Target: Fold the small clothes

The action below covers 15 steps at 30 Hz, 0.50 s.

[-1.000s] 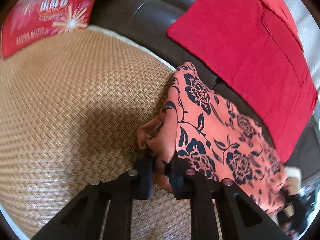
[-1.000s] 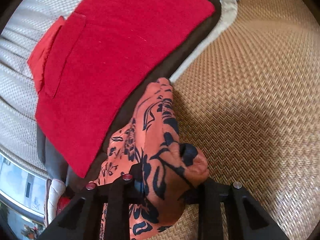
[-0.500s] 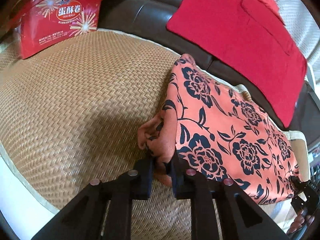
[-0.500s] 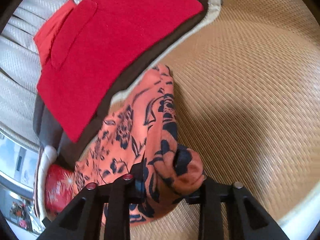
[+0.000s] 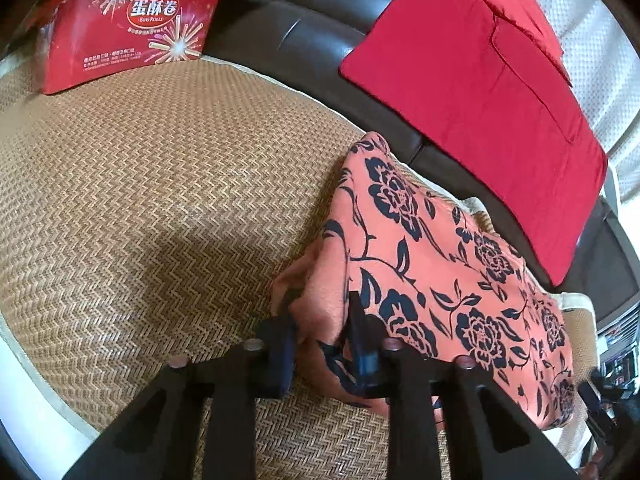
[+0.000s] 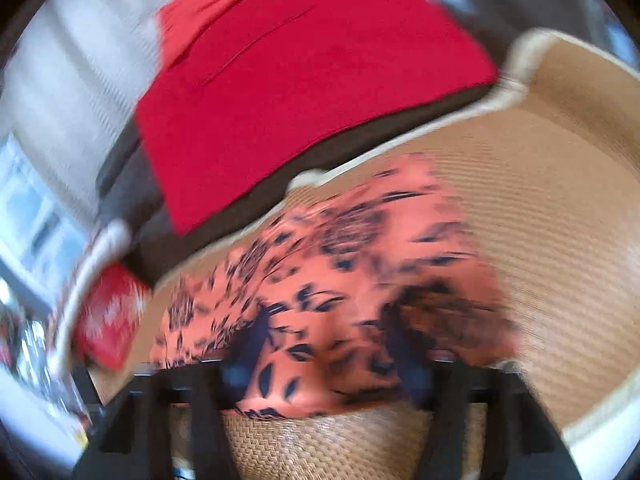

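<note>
Right wrist view smeared by motion blur. Orange garment with black flowers (image 5: 440, 272) spread over woven mat (image 5: 160, 200), corners clamped in left tongs (image 5: 320, 344) and right tongs (image 6: 328, 360).

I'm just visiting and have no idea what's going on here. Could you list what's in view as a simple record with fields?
surface: woven mat over a dark sofa
garment handled: orange floral cloth, lying on the mat
left tongs: shut on one bunched edge of the cloth
right tongs: cloth between the fingers; view blurred by motion
behind: red folded cloth on the sofa
far corner: red egg roll box at the mat's edge
</note>
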Tool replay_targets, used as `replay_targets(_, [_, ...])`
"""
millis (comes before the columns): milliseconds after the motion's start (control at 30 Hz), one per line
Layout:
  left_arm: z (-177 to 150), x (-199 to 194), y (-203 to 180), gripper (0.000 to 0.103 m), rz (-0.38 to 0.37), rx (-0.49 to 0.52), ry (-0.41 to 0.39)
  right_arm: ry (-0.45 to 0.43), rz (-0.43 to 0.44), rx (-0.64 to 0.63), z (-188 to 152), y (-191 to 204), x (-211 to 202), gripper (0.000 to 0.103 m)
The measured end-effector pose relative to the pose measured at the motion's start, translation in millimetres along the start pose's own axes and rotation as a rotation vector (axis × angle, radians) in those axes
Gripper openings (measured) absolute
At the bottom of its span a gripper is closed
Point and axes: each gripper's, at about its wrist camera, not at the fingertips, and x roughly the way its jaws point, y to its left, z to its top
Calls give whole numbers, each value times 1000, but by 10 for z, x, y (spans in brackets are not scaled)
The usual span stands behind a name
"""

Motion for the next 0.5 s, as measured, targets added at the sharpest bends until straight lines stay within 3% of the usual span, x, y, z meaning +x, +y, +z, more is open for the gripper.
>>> replay_targets(167, [32,-119,-79,16,-32,39,-45,87,59,-38,-81,237,455,33])
replay_targets(267, [46,-244,-252,15,-48,119,-89,143,82,-12,-145,297,667,33])
replay_targets(367, [48,-394,-497,14,-90,195,-130,269,46,37,-265,189,999,32])
replay_targets(500, [-12,-556,-962,12,-98,348,-184,279,113,75,-232,129,954,31])
